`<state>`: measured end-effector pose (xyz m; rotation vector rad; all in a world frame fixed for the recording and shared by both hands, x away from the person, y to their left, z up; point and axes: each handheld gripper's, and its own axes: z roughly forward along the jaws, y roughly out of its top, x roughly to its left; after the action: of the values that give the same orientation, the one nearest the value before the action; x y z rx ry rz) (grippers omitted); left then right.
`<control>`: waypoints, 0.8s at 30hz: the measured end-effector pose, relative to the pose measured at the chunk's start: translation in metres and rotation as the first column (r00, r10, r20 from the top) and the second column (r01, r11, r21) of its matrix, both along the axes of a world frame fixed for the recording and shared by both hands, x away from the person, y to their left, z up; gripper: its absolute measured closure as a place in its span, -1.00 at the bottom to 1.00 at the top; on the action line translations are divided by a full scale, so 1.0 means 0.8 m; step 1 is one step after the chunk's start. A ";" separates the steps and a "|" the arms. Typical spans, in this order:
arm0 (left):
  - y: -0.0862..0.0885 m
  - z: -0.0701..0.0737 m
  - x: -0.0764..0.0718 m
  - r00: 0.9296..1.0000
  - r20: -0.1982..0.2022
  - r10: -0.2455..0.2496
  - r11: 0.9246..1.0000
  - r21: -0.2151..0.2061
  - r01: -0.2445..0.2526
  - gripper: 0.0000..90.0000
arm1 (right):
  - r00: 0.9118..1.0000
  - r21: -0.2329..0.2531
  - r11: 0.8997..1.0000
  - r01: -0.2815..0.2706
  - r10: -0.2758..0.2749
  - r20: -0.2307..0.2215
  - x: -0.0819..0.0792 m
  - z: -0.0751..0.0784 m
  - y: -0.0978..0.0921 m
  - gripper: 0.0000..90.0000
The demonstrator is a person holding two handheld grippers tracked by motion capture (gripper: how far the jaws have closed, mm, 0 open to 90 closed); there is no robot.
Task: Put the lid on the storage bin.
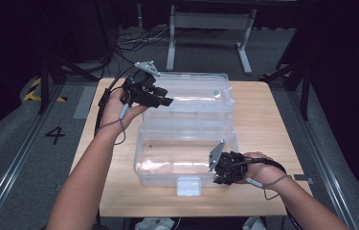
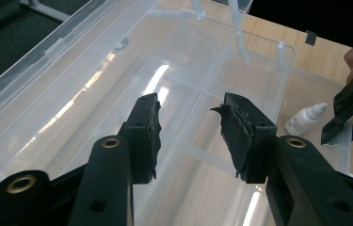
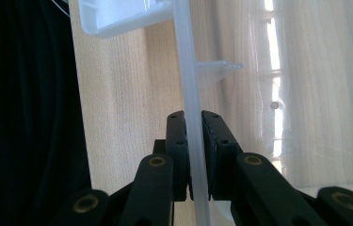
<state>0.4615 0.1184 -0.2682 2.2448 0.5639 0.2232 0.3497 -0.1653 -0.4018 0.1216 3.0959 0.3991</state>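
Box (image 1: 186, 143) clear plastic, lid open, mid-table (image 1: 263, 120), white latch (image 1: 188, 186) at front edge, right gripper (image 1: 221, 176) jaws pinching its front wall near right corner, left gripper (image 1: 166, 101) jaws spread, above open lid, small white bottle (image 2: 306, 118) inside.

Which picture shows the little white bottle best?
The left gripper view: the small white dropper bottle lies on its side inside the clear plastic box, cap and body plain to see. In the high view it may be the faint pale spot near the open lid; I cannot be sure.
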 end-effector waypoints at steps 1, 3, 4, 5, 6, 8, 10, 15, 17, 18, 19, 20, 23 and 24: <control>-0.003 -0.001 0.002 1.000 -0.002 -0.003 1.000 0.005 0.003 0.27 | 1.000 0.000 1.000 -0.001 0.001 0.000 0.000 0.000 0.000 0.83; -0.010 -0.002 0.006 1.000 0.000 -0.006 1.000 0.030 0.006 0.26 | 1.000 0.000 1.000 -0.006 0.006 -0.001 0.000 0.000 0.000 0.83; -0.012 -0.003 0.008 1.000 -0.011 -0.008 0.999 0.033 0.008 0.26 | 1.000 -0.001 1.000 -0.004 0.004 -0.004 0.001 0.000 0.000 0.82; -0.015 -0.003 0.010 1.000 -0.015 -0.013 0.999 0.038 0.014 0.27 | 1.000 -0.001 1.000 -0.001 0.001 -0.007 0.000 0.001 0.000 0.82; -0.017 -0.004 0.011 1.000 -0.021 -0.014 0.999 0.038 0.014 0.27 | 1.000 0.001 1.000 -0.002 0.002 -0.007 0.001 0.000 0.000 0.82; -0.022 -0.006 0.016 0.999 -0.039 -0.027 0.999 0.042 0.028 0.27 | 1.000 0.010 1.000 0.000 0.000 -0.008 0.001 0.000 -0.001 0.82; -0.025 -0.008 0.018 0.998 -0.048 -0.032 0.999 0.041 0.034 0.27 | 1.000 0.011 1.000 -0.007 0.007 -0.004 0.002 0.000 -0.002 0.82; -0.041 -0.014 0.022 0.995 -0.071 -0.072 0.996 0.045 0.075 0.35 | 1.000 0.011 1.000 0.000 0.000 -0.014 0.001 0.000 -0.002 0.82; -0.046 -0.016 0.024 0.994 -0.079 -0.077 0.995 0.054 0.081 0.37 | 1.000 0.013 1.000 0.001 -0.001 -0.014 0.001 0.000 -0.002 0.82; -0.046 -0.016 0.024 0.994 -0.079 -0.077 0.995 0.054 0.081 0.37 | 1.000 0.013 1.000 0.001 -0.001 -0.014 0.001 0.000 -0.002 0.82; -0.049 -0.016 0.025 0.993 -0.084 -0.080 0.994 0.061 0.086 0.37 | 1.000 0.013 1.000 0.000 0.000 -0.013 0.001 0.000 -0.002 0.82; -0.052 -0.017 0.027 0.993 -0.085 -0.082 0.994 0.064 0.087 0.38 | 1.000 0.013 1.000 0.001 -0.001 -0.013 0.001 0.000 -0.002 0.82; -0.057 -0.020 0.030 0.993 -0.090 -0.075 0.994 0.068 0.081 0.41 | 1.000 0.015 1.000 0.005 -0.005 -0.007 0.000 0.000 -0.002 0.82; -0.059 -0.021 0.031 0.993 -0.087 -0.074 0.994 0.078 0.081 0.44 | 1.000 0.016 1.000 0.006 -0.006 -0.008 0.000 0.000 -0.002 0.81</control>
<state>0.4860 0.0710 -0.2851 2.3588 0.5189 0.1142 0.3498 -0.1670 -0.4017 0.1333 3.0996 0.4238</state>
